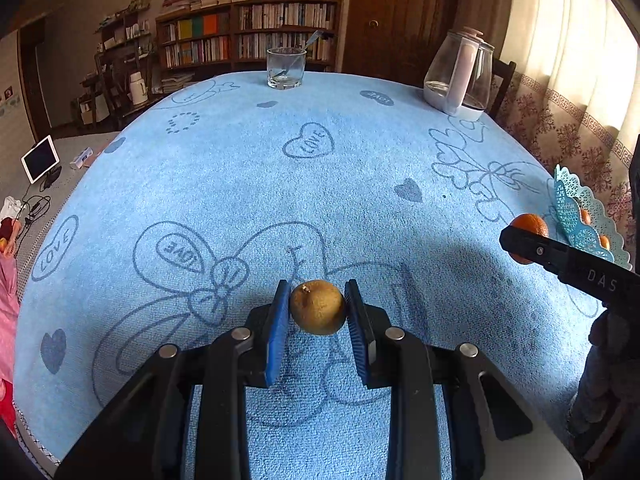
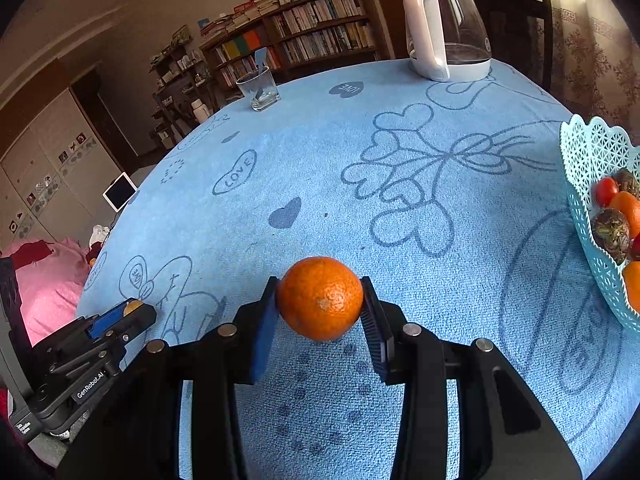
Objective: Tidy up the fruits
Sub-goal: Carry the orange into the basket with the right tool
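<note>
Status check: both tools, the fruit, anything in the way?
Left tool shut on brown fruit. Right tool shut on orange. Basket to the right, part filled. Cloth between looks clear.

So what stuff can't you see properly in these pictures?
- Fruit basket: cut off by the right edge in the right wrist view, so its fruit can't be counted; in the left wrist view the right gripper covers part of it.
- Small brown fruit: nearly hidden by the left gripper in the right wrist view.
- Book titles on the bookshelf: too small.
</note>
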Demonstrator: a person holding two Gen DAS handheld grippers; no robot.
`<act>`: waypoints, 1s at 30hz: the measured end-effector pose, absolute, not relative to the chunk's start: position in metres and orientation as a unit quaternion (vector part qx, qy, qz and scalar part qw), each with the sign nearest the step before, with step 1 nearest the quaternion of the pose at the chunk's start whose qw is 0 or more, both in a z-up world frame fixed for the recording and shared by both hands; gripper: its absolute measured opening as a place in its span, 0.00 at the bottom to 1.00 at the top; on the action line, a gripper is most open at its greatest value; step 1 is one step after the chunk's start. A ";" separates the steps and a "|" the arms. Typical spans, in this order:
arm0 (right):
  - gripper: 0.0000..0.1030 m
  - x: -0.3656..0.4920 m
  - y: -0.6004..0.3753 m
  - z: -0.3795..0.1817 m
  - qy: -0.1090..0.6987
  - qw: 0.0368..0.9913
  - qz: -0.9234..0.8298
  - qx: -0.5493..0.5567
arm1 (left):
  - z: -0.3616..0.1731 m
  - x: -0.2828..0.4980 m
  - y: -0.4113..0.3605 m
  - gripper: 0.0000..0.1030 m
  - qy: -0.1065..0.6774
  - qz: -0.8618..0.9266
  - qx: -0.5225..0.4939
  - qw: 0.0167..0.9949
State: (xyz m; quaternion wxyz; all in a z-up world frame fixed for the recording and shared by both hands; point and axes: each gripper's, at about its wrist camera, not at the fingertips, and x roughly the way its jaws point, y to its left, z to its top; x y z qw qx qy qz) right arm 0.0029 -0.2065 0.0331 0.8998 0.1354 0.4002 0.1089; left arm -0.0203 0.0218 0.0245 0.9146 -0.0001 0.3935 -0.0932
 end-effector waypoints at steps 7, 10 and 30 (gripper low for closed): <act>0.39 -0.009 -0.221 0.037 0.390 0.903 0.104 0.145 | 0.022 -0.020 0.007 0.27 0.400 -0.102 0.011 0.911; 0.39 -0.013 -0.229 0.041 0.380 0.907 0.101 0.153 | 0.022 -0.022 0.000 0.27 0.400 -0.106 0.018 0.910; 0.39 -0.032 -0.365 0.077 0.295 0.932 -0.047 0.207 | 0.018 -0.020 -0.024 0.27 0.411 -0.118 0.039 0.903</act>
